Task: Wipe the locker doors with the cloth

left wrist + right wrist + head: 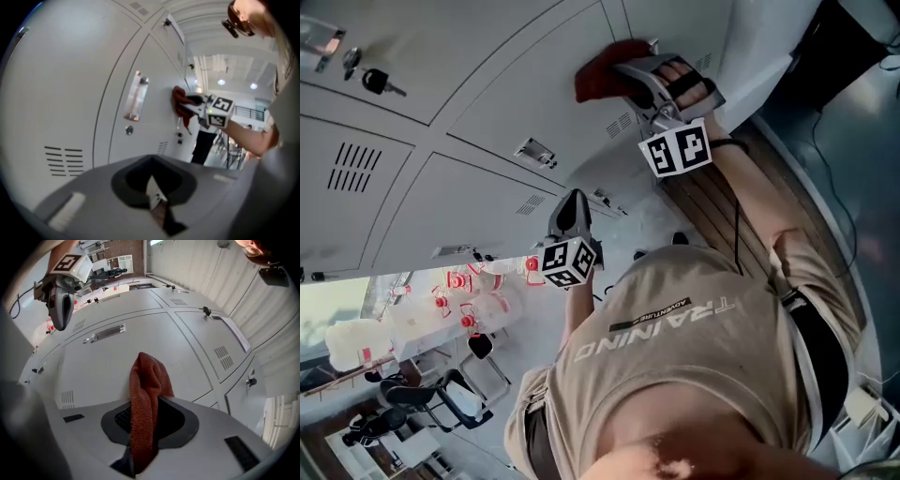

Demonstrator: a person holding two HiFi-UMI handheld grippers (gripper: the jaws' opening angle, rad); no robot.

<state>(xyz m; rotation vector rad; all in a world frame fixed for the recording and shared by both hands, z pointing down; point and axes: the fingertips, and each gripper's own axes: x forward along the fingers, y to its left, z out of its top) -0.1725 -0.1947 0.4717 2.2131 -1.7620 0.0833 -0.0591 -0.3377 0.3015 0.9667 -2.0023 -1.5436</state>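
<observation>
A red cloth (602, 73) is pressed against a pale grey locker door (516, 80) at the top of the head view. My right gripper (623, 77) is shut on it. In the right gripper view the cloth (145, 394) hangs bunched out of the jaws, right in front of the door (117, 357). My left gripper (572, 208) hovers lower down, close to the lockers, jaws together and empty. The left gripper view looks along the locker fronts (70, 93) toward the cloth (178, 100) and the right gripper (191, 105).
A key bunch (373, 81) hangs in a lock at upper left. Doors carry metal handles (535, 151) and vent slots (352, 167). Beyond the lockers are a table with red-capped bottles (469, 292) and office chairs (427, 396). My torso fills the lower head view.
</observation>
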